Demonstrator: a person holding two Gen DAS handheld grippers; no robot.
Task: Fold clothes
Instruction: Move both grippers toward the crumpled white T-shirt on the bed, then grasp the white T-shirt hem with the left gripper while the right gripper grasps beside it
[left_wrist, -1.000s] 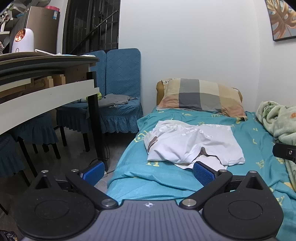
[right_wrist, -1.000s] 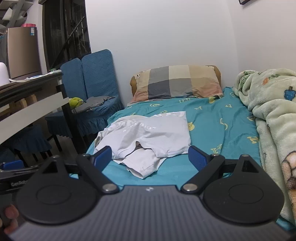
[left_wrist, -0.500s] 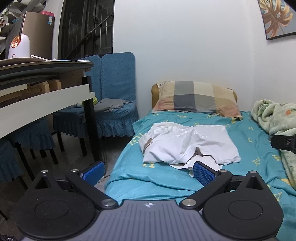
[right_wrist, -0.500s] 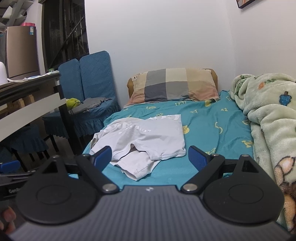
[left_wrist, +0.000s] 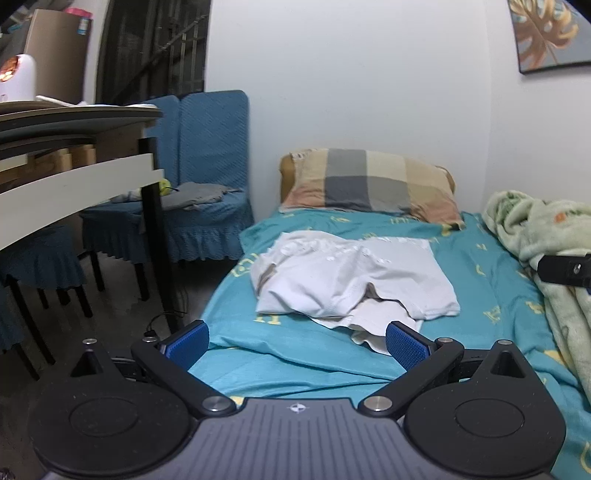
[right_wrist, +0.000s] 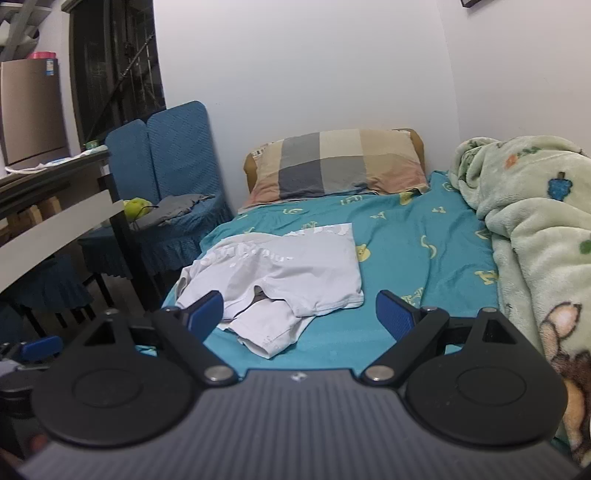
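Both tools, left (left_wrist: 297, 345) and right (right_wrist: 300, 315), gaped wide and empty, short of the white garment (left_wrist: 354, 278) crumpled on the bed (left_wrist: 480, 291).

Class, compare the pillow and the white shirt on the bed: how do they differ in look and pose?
The pillow is checked grey, beige and pink; the shirt is plain white. The pillow is plump and propped at the head of the bed; the shirt lies flat and rumpled nearer the foot. Both rest on the teal sheet.

Bare bed (right_wrist: 424, 266) lies open at your frame's center; the blanket (right_wrist: 535, 229) walls the right, the counter (left_wrist: 74, 181) crowds the left.
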